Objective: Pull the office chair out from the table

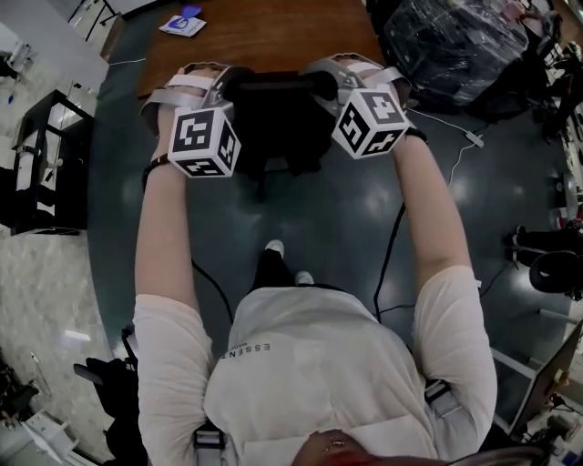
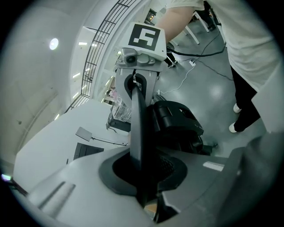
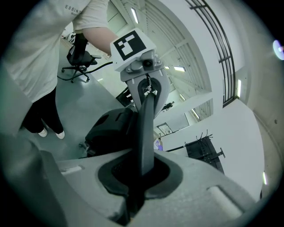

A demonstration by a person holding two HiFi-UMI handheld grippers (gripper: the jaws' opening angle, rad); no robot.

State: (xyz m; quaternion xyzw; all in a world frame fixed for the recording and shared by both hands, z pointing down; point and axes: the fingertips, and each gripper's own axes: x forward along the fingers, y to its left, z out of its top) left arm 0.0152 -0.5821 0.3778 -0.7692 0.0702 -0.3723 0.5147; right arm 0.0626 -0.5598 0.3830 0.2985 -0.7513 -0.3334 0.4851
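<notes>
In the head view a black office chair (image 1: 273, 123) stands on the dark floor just in front of the brown wooden table (image 1: 264, 32). Both grippers hold the top edge of its backrest, one at each end. My left gripper (image 1: 226, 85) is shut on the left end, my right gripper (image 1: 322, 82) on the right end. In the left gripper view the thin backrest edge (image 2: 137, 128) runs from my jaws (image 2: 142, 177) up to the opposite gripper, with the seat (image 2: 175, 124) beyond. The right gripper view mirrors this: the edge (image 3: 146, 128) is clamped in the right gripper (image 3: 137, 177).
A blue-and-white item (image 1: 182, 23) lies on the table. A black wrapped bundle (image 1: 455, 45) sits at the upper right, a black rack (image 1: 41, 155) at the left. Cables (image 1: 387, 255) and a white power strip (image 1: 474, 138) lie on the floor. Another office chair (image 3: 80, 57) stands behind the person.
</notes>
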